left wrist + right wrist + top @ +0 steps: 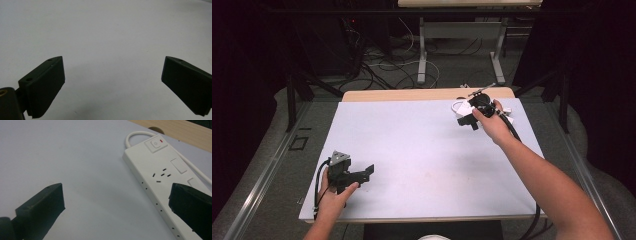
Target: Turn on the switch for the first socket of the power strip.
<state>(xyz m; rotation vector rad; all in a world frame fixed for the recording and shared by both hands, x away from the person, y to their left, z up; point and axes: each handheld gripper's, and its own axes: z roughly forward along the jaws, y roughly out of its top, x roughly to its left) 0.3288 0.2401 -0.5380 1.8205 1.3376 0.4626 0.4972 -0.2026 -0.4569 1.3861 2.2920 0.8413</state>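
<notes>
Approach step: right gripper, jaws wide and empty, hovers over the strip at the table's 1 o'clock corner, left gripper agape at 7 o'clock; next, lower and straddle the strip

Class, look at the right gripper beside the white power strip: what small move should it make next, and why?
Probably shift the right gripper sideways until the power strip sits between its jaws. The jaws stand wide open, but the strip lies mostly under one jaw, with bare white table cover in the gap. The left gripper is open over bare cover.
</notes>
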